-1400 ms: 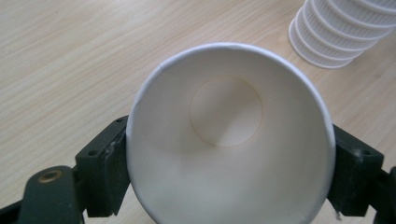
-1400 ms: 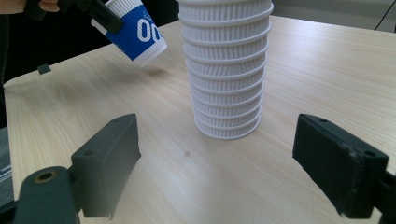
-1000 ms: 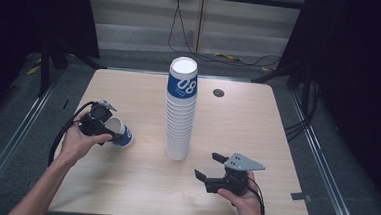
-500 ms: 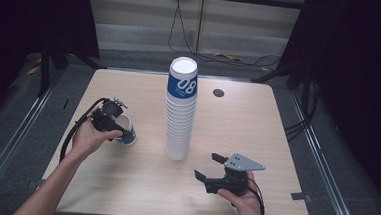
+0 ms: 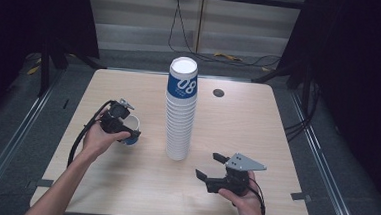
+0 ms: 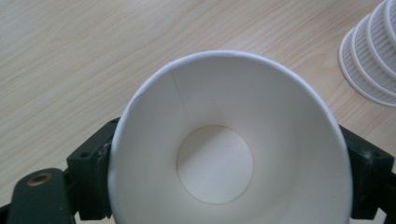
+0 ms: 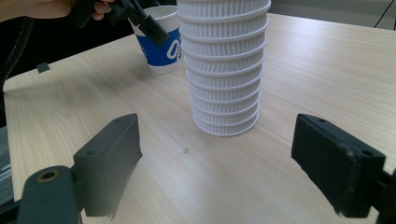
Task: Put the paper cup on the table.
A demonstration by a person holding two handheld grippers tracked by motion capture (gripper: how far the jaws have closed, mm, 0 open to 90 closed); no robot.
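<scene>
The blue-and-white paper cup (image 5: 130, 132) you are pinching upright between the left gripper's (image 5: 119, 127) closed-in jaws, left of the tall white cup stack (image 5: 179, 112), is risking crushing, while your right gripper (image 5: 211, 170) is idling wide open, holding nothing.

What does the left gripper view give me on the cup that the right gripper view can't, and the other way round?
From the left gripper view: the single cup's empty white inside and round bottom, with a black jaw pressed against each side of its wall.

From the right gripper view: that cup's blue printed outside, standing upright on the table past the stack of cups, with the left gripper at its rim; the right gripper stands open and empty before the stack.

Shared: the single cup, the ribbed white stack, the wooden tabletop.
</scene>
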